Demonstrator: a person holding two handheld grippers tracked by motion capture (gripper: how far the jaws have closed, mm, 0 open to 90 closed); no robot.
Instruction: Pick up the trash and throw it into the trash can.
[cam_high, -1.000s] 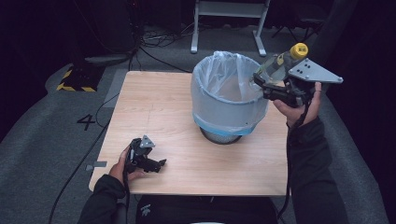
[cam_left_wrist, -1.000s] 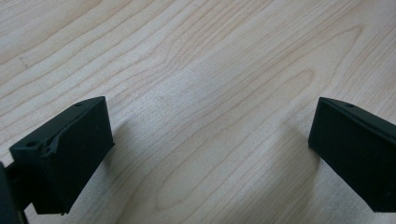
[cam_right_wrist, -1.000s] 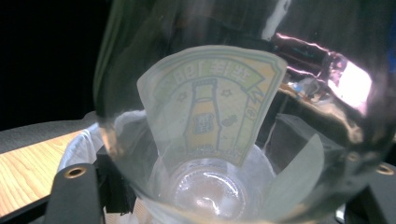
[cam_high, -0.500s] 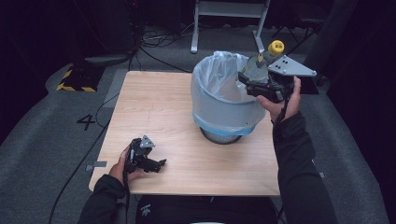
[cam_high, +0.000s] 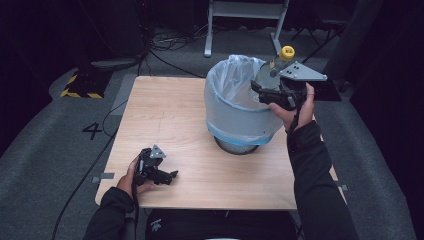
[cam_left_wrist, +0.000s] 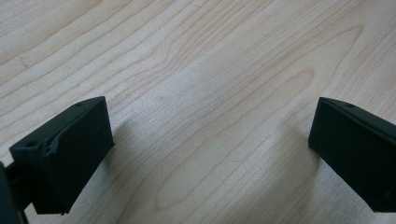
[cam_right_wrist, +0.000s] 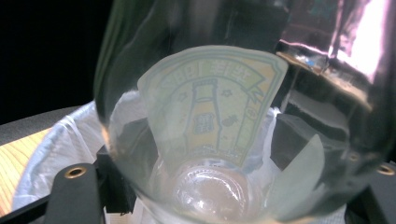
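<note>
A clear plastic bottle (cam_high: 274, 70) with a yellow cap (cam_high: 287, 52) is held tilted over the right rim of a bin lined with a pale plastic bag (cam_high: 235, 107). My right gripper (cam_high: 265, 90) is shut on the bottle. In the right gripper view the bottle (cam_right_wrist: 224, 121) sits between the jaws, its yellow-green label facing the camera, with the bag's rim (cam_right_wrist: 60, 140) behind it. My left gripper (cam_high: 167, 176) rests low on the wooden table (cam_high: 165, 115) near its front left corner. It stands open, with bare wood (cam_left_wrist: 210, 140) between the jaws.
The bin stands on a dark wire base (cam_high: 235, 146) right of the table's middle. Grey floor surrounds the table, with a "4" marking (cam_high: 92, 131), cables and a yellow-black striped block (cam_high: 80, 85) at the left. A white metal stand (cam_high: 245, 20) is behind.
My right gripper has carried the bottle leftward and down, from beside the bin to over its right rim. The left gripper has stayed still.
</note>
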